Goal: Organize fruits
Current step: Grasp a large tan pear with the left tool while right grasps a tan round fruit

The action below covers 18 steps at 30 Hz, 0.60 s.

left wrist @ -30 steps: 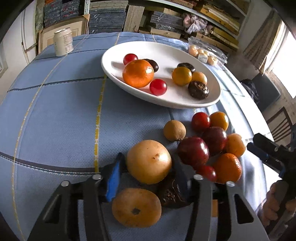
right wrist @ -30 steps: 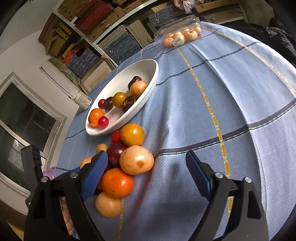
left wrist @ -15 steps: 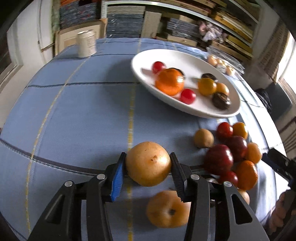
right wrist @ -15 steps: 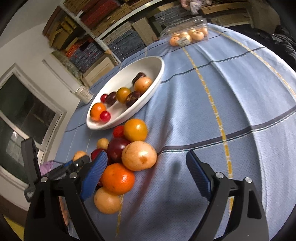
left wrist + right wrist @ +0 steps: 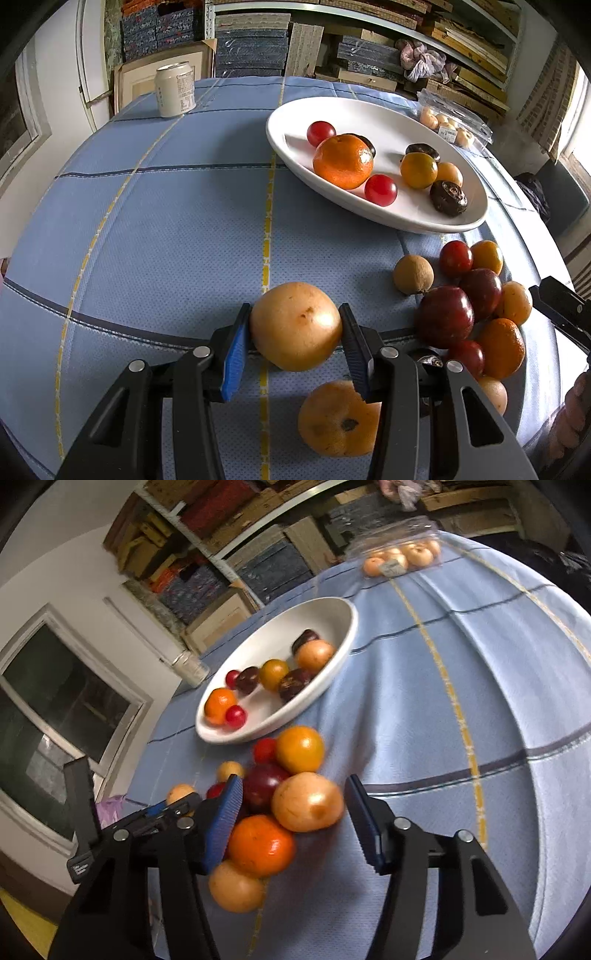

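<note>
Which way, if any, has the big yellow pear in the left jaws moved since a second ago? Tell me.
Yes. The yellow pear, clamped in the left gripper, has left the fruit pile and now hangs left of it, over the cloth's yellow stripe.

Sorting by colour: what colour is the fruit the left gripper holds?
Pale yellow-tan with brown specks, clearest in the left wrist view.

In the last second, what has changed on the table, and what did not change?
The left tongs closed on the pale pear and lifted it out of the pile, toward the table's open side. The right tongs narrowed and moved in around another pale fruit, not yet gripping. The plate, its fruit and the can stayed put.
</note>
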### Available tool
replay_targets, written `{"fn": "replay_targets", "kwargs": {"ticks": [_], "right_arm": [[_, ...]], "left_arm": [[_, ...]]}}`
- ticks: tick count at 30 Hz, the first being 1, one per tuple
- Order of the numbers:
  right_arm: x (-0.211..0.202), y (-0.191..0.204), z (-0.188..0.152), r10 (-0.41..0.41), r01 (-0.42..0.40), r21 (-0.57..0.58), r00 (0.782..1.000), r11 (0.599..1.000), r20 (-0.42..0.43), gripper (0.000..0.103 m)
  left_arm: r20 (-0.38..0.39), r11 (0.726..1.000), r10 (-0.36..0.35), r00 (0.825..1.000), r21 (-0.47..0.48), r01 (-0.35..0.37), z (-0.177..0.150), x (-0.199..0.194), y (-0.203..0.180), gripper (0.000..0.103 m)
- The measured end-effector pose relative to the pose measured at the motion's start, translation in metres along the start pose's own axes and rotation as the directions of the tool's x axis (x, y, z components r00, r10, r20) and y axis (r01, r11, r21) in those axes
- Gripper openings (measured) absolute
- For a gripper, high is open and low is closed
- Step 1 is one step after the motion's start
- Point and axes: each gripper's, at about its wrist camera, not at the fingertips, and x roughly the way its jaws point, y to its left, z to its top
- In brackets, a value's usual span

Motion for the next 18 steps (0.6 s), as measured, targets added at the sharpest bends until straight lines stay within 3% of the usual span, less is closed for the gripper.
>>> {"fn": "replay_targets", "kwargs": {"ticks": [10, 13, 18], "right_arm": [[0.023, 0.000, -0.004, -0.050, 0.048, -0.026, 0.996, 0.999, -0.079, 0.057], [0.024, -0.004, -0.005, -0.058, 0.057, -0.014, 0.996, 0.998, -0.074, 0.046], [0.021, -0.011, -0.005, -0.027, 0.028, 0.020, 0.997, 0.999, -0.072, 0.045]], "left_arm": [[-0.001, 1.000, 0.003, 1.000, 0.005, -0.003, 0.000, 0.001, -0.001, 0.047], [-0.002, 1.000, -0.002, 1.000, 0.001, 0.002, 0.000, 0.001, 0.000, 0.047], [-0.009, 0.998, -0.047, 0.999, -0.036, 0.047, 0.003, 0.000, 0.007, 0.047]]}}
